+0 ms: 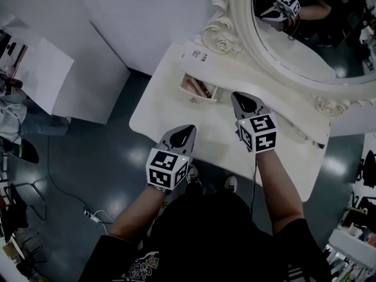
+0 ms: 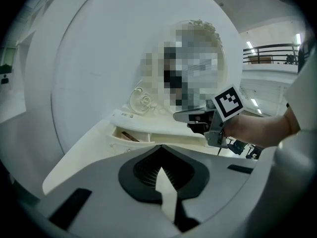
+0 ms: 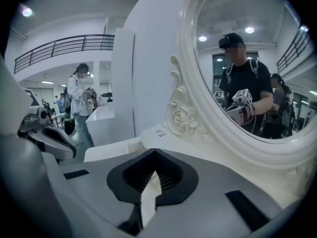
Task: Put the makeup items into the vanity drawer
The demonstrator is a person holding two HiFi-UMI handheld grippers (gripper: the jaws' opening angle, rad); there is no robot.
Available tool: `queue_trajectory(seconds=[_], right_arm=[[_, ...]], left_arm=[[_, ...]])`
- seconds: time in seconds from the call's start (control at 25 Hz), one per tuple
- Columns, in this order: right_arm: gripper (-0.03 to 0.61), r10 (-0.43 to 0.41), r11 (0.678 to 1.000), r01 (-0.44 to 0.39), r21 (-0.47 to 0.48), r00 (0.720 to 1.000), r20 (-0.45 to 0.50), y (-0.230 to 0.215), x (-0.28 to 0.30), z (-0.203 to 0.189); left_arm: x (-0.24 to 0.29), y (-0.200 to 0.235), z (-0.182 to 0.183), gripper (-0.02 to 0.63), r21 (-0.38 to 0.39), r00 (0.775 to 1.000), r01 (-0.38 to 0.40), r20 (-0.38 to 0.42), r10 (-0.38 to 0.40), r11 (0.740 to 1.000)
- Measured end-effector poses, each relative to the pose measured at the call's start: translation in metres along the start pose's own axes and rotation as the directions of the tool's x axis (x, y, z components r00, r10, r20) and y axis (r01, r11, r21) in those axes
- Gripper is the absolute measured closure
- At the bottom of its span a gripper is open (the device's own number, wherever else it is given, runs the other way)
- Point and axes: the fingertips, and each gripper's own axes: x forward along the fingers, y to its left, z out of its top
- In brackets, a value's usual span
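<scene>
A small white drawer (image 1: 198, 90) stands pulled out at the back left of the white vanity table (image 1: 161, 107). Brown and pink makeup sticks (image 1: 201, 87) lie inside it. In the left gripper view the drawer (image 2: 119, 136) shows a brown stick (image 2: 130, 136). My left gripper (image 1: 188, 129) hovers over the table's front edge, shut and empty. My right gripper (image 1: 241, 97) is just right of the drawer, also shut with nothing in it. In its own view each gripper, the left gripper (image 2: 161, 148) and the right gripper (image 3: 154, 153), shows jaws closed together.
An oval mirror (image 1: 305, 34) in a carved white frame (image 1: 222, 40) rises behind the table. A thin pale stick with a dark end (image 1: 310, 138) lies at the back right. White blocks (image 1: 64, 69) stand at the left; a cable (image 1: 70, 194) runs on the floor.
</scene>
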Motion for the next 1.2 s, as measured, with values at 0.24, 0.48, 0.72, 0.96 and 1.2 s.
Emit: queue_trajectory(seconds=[0.24,0.48,0.72,0.96,1.2], right_arm=[[0.549,-0.079,0.989,0.07,0.133,0.995,0.057,-0.02,-0.071,-0.009],[0.549,-0.165,0.966,0.146,0.214,0.984,0.073,-0.039,-0.14,-0.039],[0.549,-0.229,0.937,0.203,0.284,0.971,0.062,-0.051,-0.198,-0.072],[0.549,-0.274,0.922,0.242,0.301,0.959,0.07,-0.062,-0.242,-0.088],[0.549,-0.26,0.915,0.211,0.344,0.96,0.101,-0.061,-0.266,-0.094]], left_arm=[[0.008,-0.039,0.007,0.617,0.05,0.997,0.072,-0.008,-0.072,0.996],[0.024,-0.091,0.01,0.617,0.115,0.987,0.161,-0.03,-0.159,0.98],[0.041,-0.154,0.008,0.616,0.166,0.965,0.261,-0.067,-0.253,0.951],[0.052,-0.209,0.007,0.617,0.201,0.946,0.324,-0.086,-0.313,0.924],[0.056,-0.241,0.008,0.617,0.207,0.948,0.319,-0.082,-0.309,0.925]])
